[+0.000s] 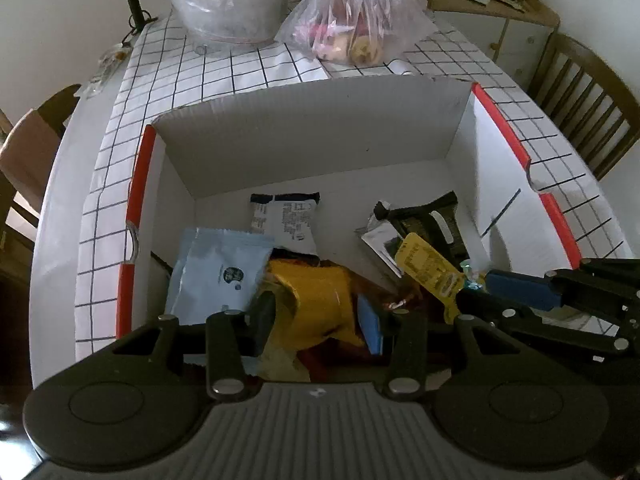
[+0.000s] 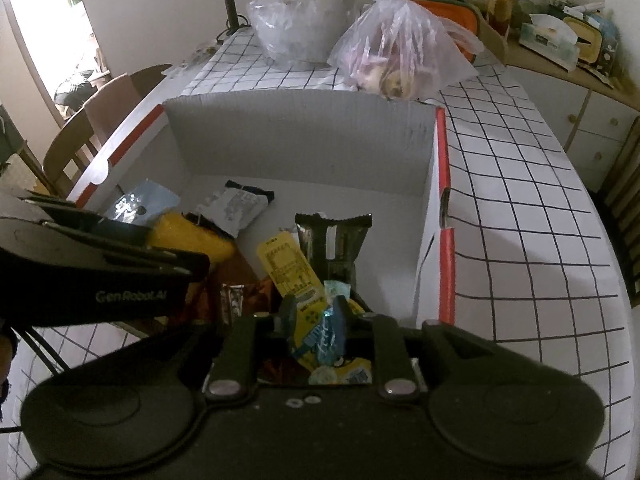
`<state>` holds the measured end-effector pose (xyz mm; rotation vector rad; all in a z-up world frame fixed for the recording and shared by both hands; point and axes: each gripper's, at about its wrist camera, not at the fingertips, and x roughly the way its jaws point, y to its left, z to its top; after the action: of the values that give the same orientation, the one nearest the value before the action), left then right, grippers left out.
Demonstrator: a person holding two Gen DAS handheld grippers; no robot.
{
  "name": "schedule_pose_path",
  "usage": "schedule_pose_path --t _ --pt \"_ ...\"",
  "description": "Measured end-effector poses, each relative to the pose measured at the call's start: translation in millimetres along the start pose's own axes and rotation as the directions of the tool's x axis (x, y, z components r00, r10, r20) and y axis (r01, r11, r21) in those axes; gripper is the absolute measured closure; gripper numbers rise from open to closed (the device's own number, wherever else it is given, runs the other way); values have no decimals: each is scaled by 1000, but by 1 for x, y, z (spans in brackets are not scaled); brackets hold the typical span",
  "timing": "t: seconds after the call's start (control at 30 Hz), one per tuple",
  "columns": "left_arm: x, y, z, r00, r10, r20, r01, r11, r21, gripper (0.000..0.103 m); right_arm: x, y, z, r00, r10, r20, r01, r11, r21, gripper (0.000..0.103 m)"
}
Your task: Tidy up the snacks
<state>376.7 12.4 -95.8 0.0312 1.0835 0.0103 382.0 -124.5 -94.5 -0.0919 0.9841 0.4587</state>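
Right claw (image 2: pixel 314 314) pinching yellow packet (image 2: pixel 294 270), left claw (image 1: pixel 320 320) spread, checked tablecloth (image 2: pixel 520 208) (wooden chairs (image 1: pixel 584 108) around)

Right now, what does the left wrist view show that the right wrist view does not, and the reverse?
Only the left wrist view shows the right gripper from the side, and the wooden chair. Only the right wrist view shows the jar on the sideboard, and the yellow packet between the right jaws. Both show the white box, the black-and-white packet and the plastic bag.
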Motion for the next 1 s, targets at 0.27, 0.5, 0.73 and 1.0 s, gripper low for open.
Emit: schedule_pose_path --t 0.27,0.5,0.73,1.0 --pt "-18 2 -4 999 -26 36 27 999 -25 46 -18 -4 -1 999 14 30 -14 1000 8 74" --pt "-44 5 -12 995 -33 93 38 998 -55 37 -41 -8 -1 997 30 73 -32 999 31 63" --pt "-73 8 -28 985 -17 169 30 997 -73 30 -70 -9 -5 987 39 153 -44 999 24 29" --pt "-102 7 -48 974 -10 227 30 996 -84 21 -104 -4 -13 971 51 232 -48 999 -18 15"
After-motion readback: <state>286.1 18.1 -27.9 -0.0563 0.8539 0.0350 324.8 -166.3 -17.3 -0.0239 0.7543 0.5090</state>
